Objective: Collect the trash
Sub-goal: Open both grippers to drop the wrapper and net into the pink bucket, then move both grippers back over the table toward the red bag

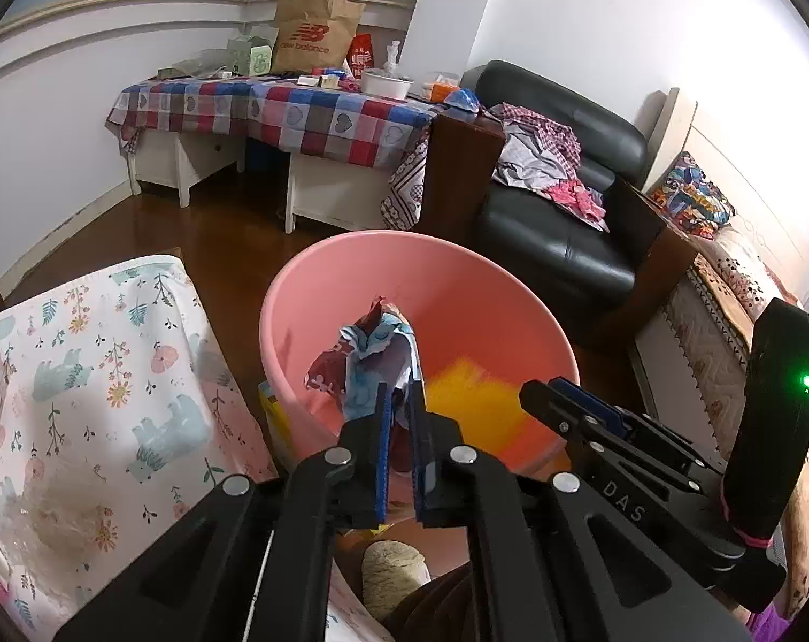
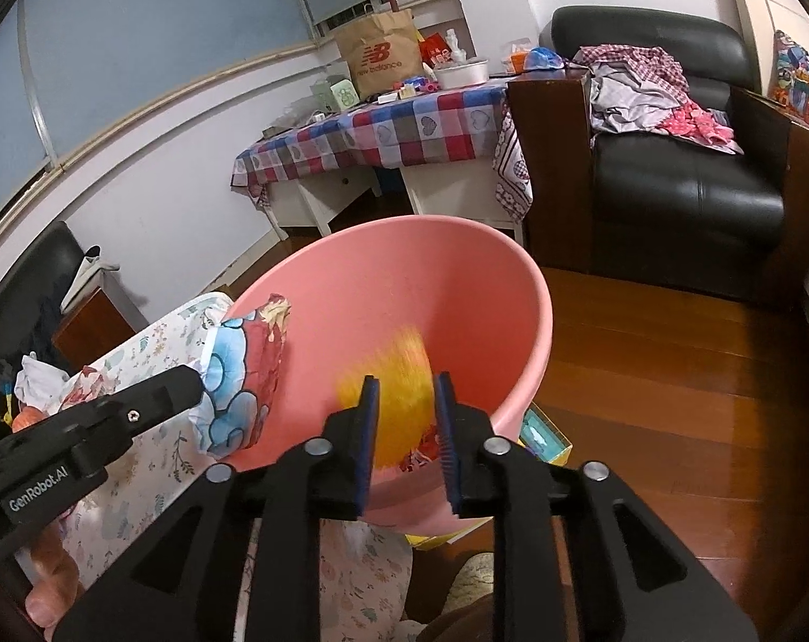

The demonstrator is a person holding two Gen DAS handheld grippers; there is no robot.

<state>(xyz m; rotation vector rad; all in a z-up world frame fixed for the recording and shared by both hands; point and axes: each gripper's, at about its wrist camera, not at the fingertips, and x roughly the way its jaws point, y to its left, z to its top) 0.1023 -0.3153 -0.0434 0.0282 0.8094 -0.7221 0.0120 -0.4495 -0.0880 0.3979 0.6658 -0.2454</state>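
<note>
A dark brown polished wooden plank floor (image 2: 671,374) carries a tall pink plastic bin (image 2: 457,278), with a yellow and teal cardboard box (image 2: 546,441) lying just beside its base. Next to the bin stands a surface under a white cloth printed with flowers and pale blue animals (image 1: 99,374). Further back, a white table draped in a red, blue and grey checked cloth with hearts (image 1: 276,112) bears a brown paper shopping bag (image 1: 313,35), a white round bowl (image 1: 385,83) and small clutter. A black leather armchair (image 1: 559,235) on the floor holds crumpled clothes (image 1: 538,155).
</note>
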